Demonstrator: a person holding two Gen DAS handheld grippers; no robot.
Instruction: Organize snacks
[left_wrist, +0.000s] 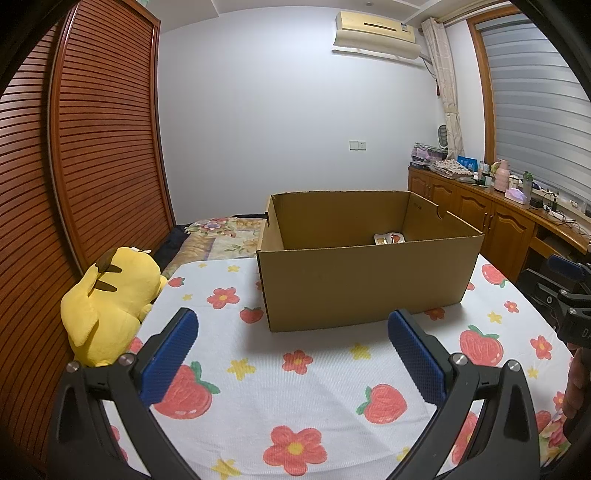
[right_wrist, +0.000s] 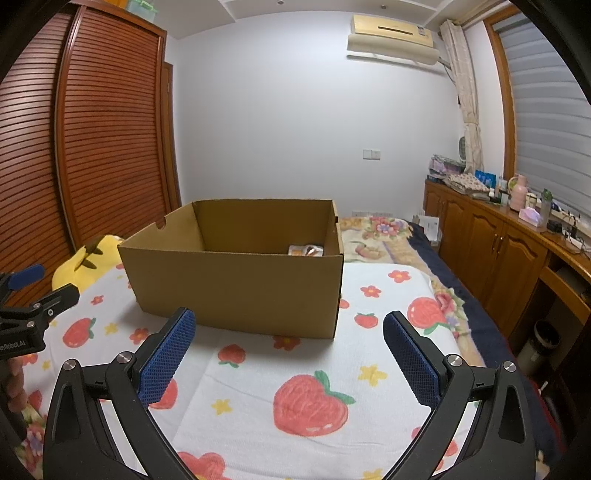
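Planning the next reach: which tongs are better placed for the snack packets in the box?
Probably right: the snack packets lie almost straight ahead of the right tongs, but off-centre for the left tongs. Both open.

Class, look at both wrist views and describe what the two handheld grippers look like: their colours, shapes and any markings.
Both match. The left gripper and right gripper have black, angular plastic frames with triangular cut-outs and silver bolt heads at the pivots. Each finger carries a long blue pad with a fine dimpled grid texture. Seen from the right wrist view, the left gripper's body bears partly cut-off white lettering and a blue knob.
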